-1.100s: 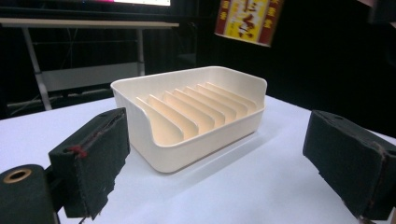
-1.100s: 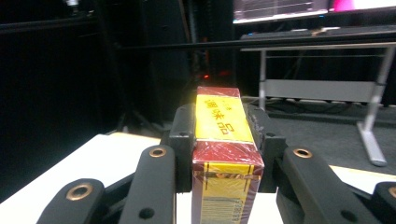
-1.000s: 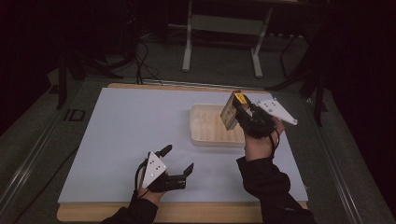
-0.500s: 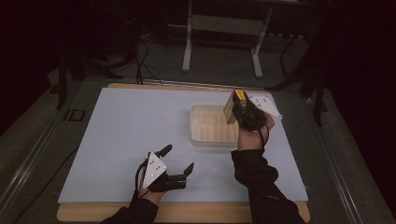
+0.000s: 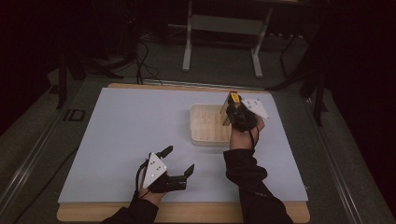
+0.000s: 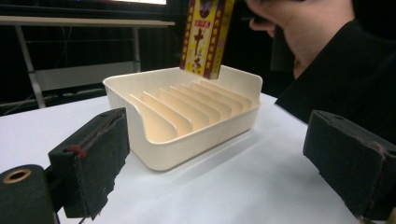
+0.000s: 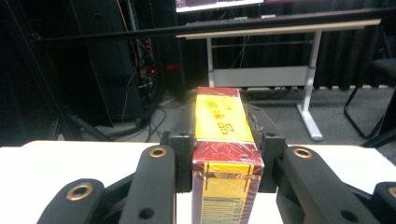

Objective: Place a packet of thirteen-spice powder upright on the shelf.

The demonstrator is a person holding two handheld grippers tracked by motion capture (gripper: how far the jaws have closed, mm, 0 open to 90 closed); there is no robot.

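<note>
A cream slotted tray (image 5: 205,135) lies right of the middle of the pale mat. My right gripper (image 5: 233,114) is shut on a red and yellow box (image 5: 232,99) and holds it upright over the tray's right end. In the left gripper view the box (image 6: 205,37) hangs with its lower end just above the tray's (image 6: 187,144) dividers. In the right gripper view the box (image 7: 224,135) sits clamped between the black jaws of my right gripper (image 7: 225,154). My left gripper (image 5: 180,161) rests open near the front edge, nothing between its pads (image 6: 93,158).
The pale mat (image 5: 121,130) covers a wooden tabletop (image 5: 187,212) whose edge shows in front. Beyond the table stand a metal desk frame (image 5: 224,23) and floor cables (image 5: 140,51). A hand and dark sleeve (image 6: 336,60) are right of the tray.
My right hand has carried the box lower over the tray's right end, and its grey plate has swung left. The left gripper has stayed put.
</note>
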